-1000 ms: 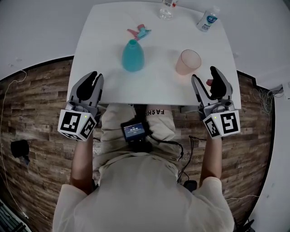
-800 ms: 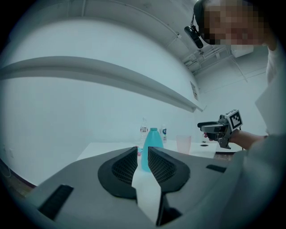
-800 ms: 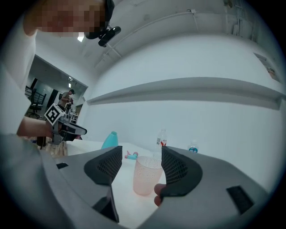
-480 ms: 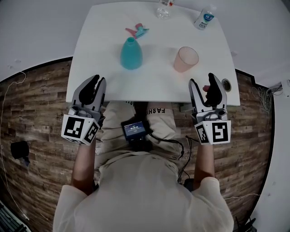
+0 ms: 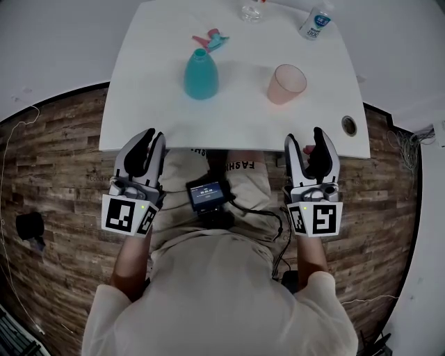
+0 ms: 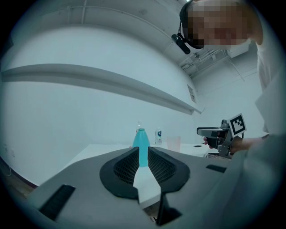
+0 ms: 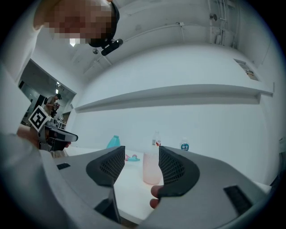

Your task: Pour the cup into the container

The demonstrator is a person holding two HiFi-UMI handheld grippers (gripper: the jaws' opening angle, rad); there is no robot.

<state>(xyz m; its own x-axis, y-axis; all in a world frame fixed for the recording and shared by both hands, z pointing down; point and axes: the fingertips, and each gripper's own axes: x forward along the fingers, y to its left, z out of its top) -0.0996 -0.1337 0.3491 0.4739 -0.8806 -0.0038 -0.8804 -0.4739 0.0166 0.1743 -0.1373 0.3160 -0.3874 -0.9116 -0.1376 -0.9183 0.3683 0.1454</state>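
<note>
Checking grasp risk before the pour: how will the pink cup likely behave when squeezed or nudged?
The pink cup looks thin and translucent, so it probably flexes under a firm squeeze. It stands upright on a base narrower than its rim, so a sideways nudge could tip it. Its contents aren't visible, so weight is uncertain.

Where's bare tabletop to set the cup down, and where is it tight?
Free: the near strip of the table in front of the teal container and pink cup; the gap between those two; the left side beyond the container. Crowded: the far edge, with the spray head, clear bottle and small white bottle.
</note>
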